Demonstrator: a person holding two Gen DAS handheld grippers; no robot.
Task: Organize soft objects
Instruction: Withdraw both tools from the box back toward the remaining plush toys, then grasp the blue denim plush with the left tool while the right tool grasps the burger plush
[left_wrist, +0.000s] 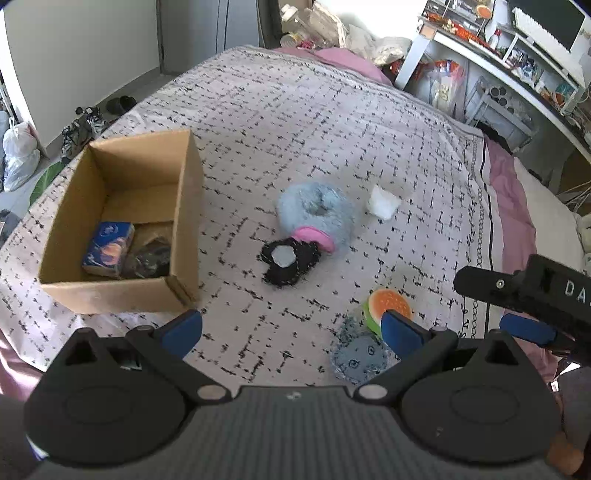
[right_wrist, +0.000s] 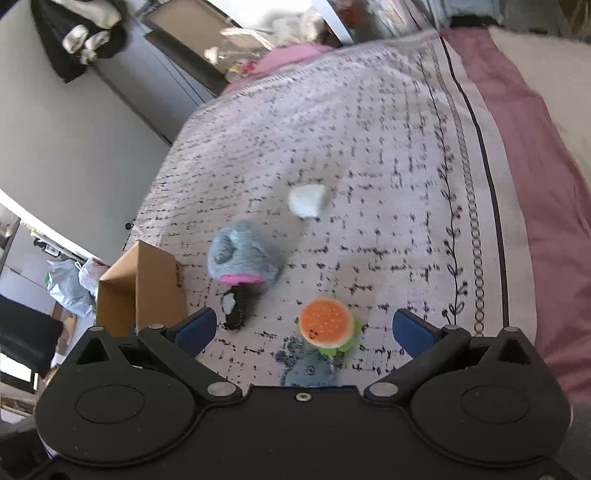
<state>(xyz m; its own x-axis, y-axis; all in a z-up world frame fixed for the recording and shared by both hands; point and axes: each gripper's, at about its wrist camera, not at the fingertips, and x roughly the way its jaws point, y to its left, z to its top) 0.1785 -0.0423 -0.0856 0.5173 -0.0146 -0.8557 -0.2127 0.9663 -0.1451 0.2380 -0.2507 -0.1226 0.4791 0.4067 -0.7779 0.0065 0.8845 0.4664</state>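
Blurring burger toy (right_wrist: 326, 323) hiding grey plush (right_wrist: 308, 367).

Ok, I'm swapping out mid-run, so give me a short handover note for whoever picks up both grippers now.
Left gripper: open, empty, above the bedspread near the cardboard box.
Right gripper: open, empty, above the burger toy.
Done: a blue tissue pack and a dark item are in the box.
Left on the bed: blue fluffy plush with pink trim, black fuzzy item, white soft piece, burger toy, and a small grey-blue plush beside it.
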